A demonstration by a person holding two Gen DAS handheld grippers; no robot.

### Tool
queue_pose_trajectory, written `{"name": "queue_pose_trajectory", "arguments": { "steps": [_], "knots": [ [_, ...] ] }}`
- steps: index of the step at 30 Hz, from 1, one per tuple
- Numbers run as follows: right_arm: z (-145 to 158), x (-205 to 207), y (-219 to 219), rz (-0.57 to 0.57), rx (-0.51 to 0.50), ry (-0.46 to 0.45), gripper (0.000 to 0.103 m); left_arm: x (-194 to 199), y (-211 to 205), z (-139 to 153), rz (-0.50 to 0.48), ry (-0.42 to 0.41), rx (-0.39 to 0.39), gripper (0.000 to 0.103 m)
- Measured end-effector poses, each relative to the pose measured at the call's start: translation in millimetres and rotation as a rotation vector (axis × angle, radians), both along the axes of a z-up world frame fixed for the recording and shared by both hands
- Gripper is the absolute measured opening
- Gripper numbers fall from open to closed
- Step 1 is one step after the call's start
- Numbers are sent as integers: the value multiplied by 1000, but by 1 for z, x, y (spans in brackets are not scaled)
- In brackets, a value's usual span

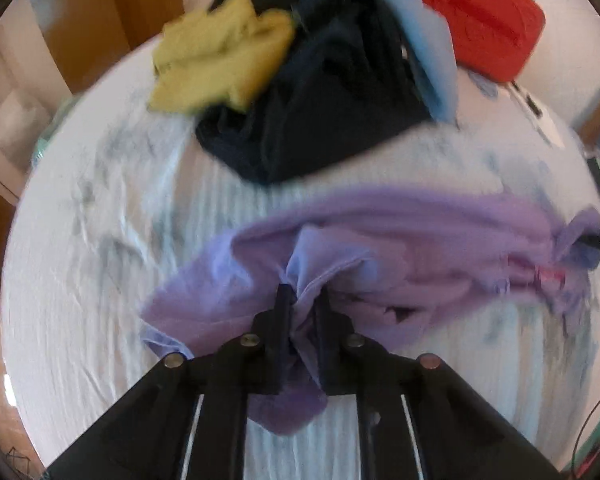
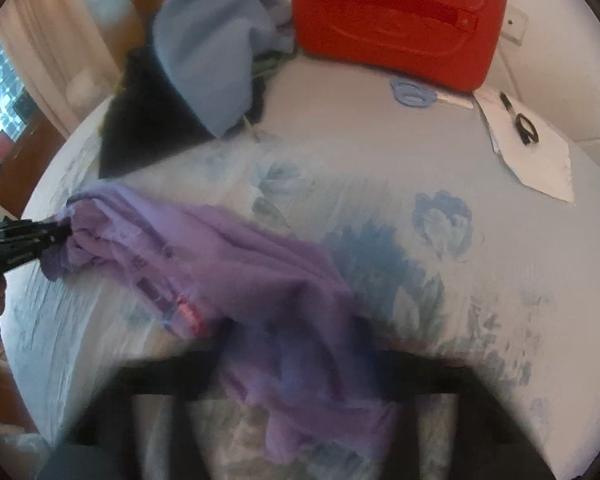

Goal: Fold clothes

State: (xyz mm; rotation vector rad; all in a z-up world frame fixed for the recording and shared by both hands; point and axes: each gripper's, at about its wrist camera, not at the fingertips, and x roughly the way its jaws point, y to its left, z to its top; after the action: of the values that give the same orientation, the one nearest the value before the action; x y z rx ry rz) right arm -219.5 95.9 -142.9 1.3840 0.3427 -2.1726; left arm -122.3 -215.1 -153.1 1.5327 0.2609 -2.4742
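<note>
A purple garment (image 1: 400, 236) is stretched across the white flowered bedsheet (image 1: 80, 280). My left gripper (image 1: 303, 300) is shut on one bunched end of it. In the right wrist view the same garment (image 2: 260, 264) runs from my right gripper (image 2: 300, 344), which is blurred and shut on its near end, to the left gripper (image 2: 60, 234) at the far left. The right gripper also shows at the right edge of the left wrist view (image 1: 598, 242), pinching the garment's other end.
A pile of clothes lies at the back: a yellow piece (image 1: 220, 56), a dark navy piece (image 1: 320, 112) and a light blue piece (image 2: 212, 52). A red bag (image 2: 396, 20) stands behind. Scissors (image 2: 520, 120) on white paper (image 2: 540, 160) lie at the right.
</note>
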Motion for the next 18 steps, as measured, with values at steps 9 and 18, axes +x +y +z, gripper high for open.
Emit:
{"name": "queue_pose_trajectory", "arguments": {
  "steps": [9, 18],
  "knots": [
    [90, -71, 46, -308, -61, 261, 65, -54, -21, 84, 59, 201, -58, 44],
    [21, 44, 89, -299, -88, 10, 68, -4, 27, 27, -24, 108, -60, 69]
  ]
}}
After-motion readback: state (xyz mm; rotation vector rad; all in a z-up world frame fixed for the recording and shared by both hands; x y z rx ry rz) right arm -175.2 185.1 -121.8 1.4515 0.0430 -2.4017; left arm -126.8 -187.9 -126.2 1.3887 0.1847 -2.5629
